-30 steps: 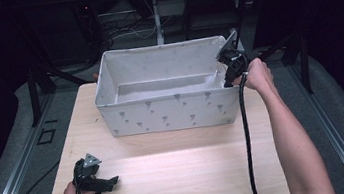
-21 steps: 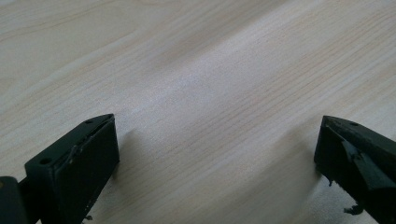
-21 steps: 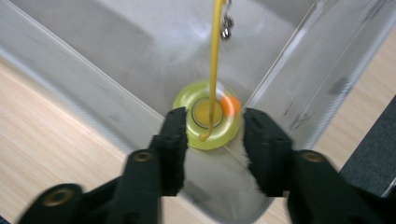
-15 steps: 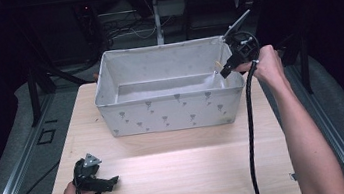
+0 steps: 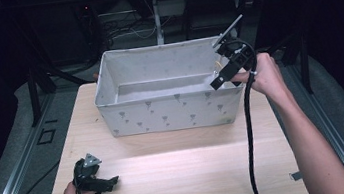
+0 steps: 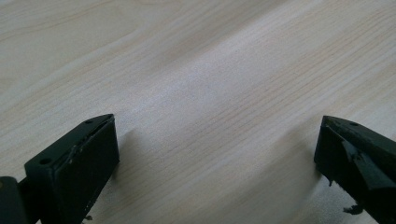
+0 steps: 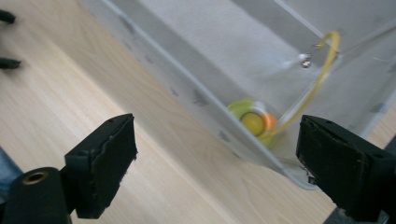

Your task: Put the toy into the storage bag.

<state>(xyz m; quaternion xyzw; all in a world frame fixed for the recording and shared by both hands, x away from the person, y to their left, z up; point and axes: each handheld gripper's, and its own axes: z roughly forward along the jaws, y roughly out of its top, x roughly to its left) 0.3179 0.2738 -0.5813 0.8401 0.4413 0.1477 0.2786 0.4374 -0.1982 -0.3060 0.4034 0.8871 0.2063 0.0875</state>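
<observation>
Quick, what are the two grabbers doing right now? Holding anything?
Left gripper: open, empty, resting low over the wooden table.
Right gripper: jaws have just been opening, nothing between them; the yellow toy lies in the fabric bin.

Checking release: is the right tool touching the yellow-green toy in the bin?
Apart. In the right gripper view the right tool stands open and empty, and the toy lies farther off, down inside the fabric bin.

Right tool lifting up and back off the fabric bin's right corner, jaws just opening wide with nothing between them, yellow-green toy lying inside
</observation>
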